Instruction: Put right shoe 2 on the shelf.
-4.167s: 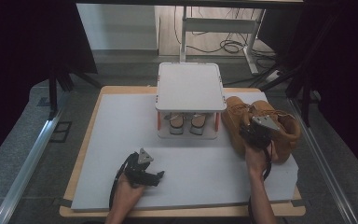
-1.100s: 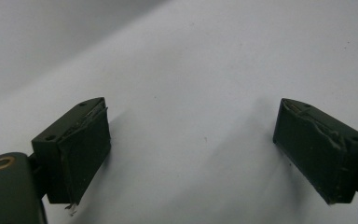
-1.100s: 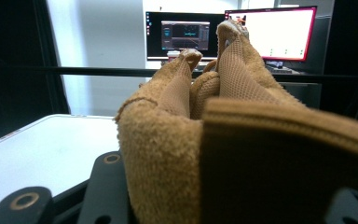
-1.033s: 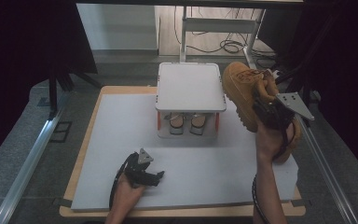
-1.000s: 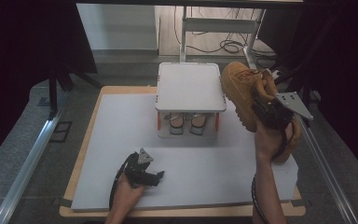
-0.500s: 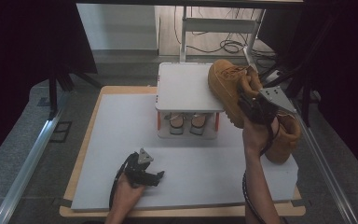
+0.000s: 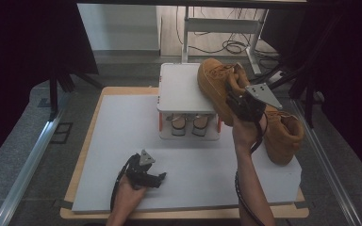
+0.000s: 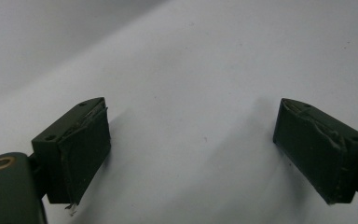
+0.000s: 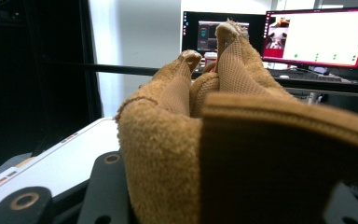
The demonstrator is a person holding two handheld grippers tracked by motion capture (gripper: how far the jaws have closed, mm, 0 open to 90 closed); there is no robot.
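Resting on the white surface [image 7: 122, 141] nearest the person, the left gripper [image 7: 146, 175] has its fingers [image 8: 81, 149] wide and empty. Farther off, the right gripper [image 7: 239, 104] clamps the raised boot [image 7: 217, 87] at its collar, toe pointing away over the white shelf [image 7: 181, 87]; the second boot [image 7: 283, 134] stands beyond. The right gripper view shows the collar pinched and monitors [image 9: 317, 37] behind.

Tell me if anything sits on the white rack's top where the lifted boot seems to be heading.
Nothing visible does. The right tongs hold the tan boot over the right edge of the white rack's top, which looks bare. The second boot stands on the table to the right, apart from it.
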